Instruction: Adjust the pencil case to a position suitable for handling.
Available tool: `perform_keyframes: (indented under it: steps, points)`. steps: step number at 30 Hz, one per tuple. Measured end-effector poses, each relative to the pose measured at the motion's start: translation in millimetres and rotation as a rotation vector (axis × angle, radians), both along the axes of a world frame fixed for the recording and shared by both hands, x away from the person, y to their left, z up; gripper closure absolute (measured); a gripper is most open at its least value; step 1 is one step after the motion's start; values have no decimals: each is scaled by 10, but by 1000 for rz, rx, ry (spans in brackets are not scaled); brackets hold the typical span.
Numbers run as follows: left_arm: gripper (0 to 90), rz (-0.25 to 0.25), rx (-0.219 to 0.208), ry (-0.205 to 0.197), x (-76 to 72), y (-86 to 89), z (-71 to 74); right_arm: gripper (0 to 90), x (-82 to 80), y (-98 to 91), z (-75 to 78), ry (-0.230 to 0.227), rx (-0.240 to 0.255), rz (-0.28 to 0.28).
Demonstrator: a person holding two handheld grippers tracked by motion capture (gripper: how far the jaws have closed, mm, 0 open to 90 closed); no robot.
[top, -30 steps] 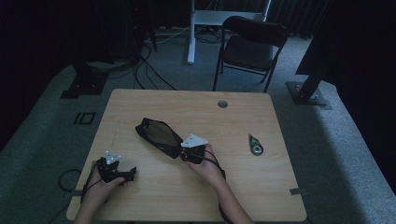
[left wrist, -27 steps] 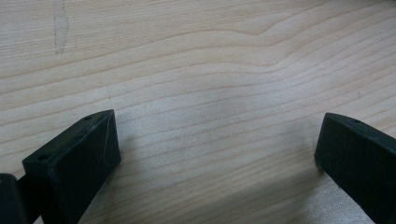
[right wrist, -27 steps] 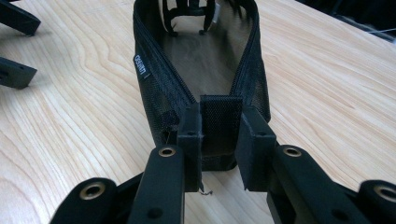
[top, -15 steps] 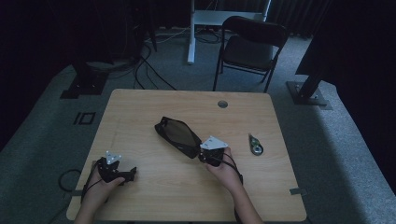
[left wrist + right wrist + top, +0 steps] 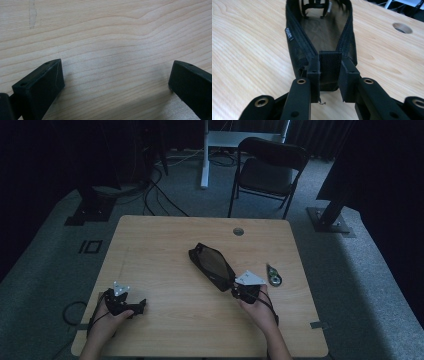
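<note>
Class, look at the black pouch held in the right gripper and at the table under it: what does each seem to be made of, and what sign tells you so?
Pouch: soft black mesh fabric, matte; a fine woven grid shows on its walls and on the tab clamped by the right gripper. A zipper seems to edge its opening.
Table: pale wood or wood-look laminate, smooth; flowing grain lines show.

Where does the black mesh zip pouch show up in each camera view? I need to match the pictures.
High view: the black mesh zip pouch lies right of the table's centre, running diagonally to the right gripper.
Right gripper view: pouch at centre, unzipped, its end tab pinched between the jaws.
Left gripper view: bare light wooden tabletop between open jaws; no pouch.
Shared landmark: the round cable hole, beyond the pouch.
</note>
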State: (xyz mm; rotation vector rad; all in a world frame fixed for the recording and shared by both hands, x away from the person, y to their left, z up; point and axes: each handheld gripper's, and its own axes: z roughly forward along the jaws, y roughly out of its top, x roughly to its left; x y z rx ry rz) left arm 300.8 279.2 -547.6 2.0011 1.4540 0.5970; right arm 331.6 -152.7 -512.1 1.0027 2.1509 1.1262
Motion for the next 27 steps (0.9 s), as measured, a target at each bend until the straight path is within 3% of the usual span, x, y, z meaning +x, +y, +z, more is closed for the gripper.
perform_keyframes:
  steps: [6,11,15,27]
  points:
    - [3,0,0,0,0,0,0,733,-149,-130,-8,-2,3,-28]
    - [3,1,-1,0,0,-1,0,732,-245,-219,-33,-24,7,-98]
    - [3,0,0,0,0,0,0,732,-319,-228,-43,-25,-9,-96]
    - [3,0,0,0,0,-1,0,731,-584,-319,-42,-14,12,-114]
